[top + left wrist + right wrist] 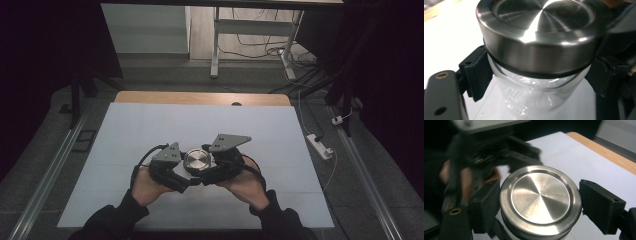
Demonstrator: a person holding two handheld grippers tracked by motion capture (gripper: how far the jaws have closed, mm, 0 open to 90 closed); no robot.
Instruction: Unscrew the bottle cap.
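Jar (534,92): clear glass, upright on the white table (150,130), directly between both grippers, axis vertical.
Lid (540,200): brushed steel, seated on the jar over a black seal ring.
Left gripper (172,170): clamped on the glass body just below the lid.
Right gripper (220,165): jaws flank the lid rim, closed on it; left pad touches, right pad contact hard to confirm.
Hidden: jar base and contents; glass blurred.

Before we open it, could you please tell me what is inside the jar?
Through the jar's clear glass nothing distinct shows, just reflections. The steel lid covers the top, and the bottom is out of frame.
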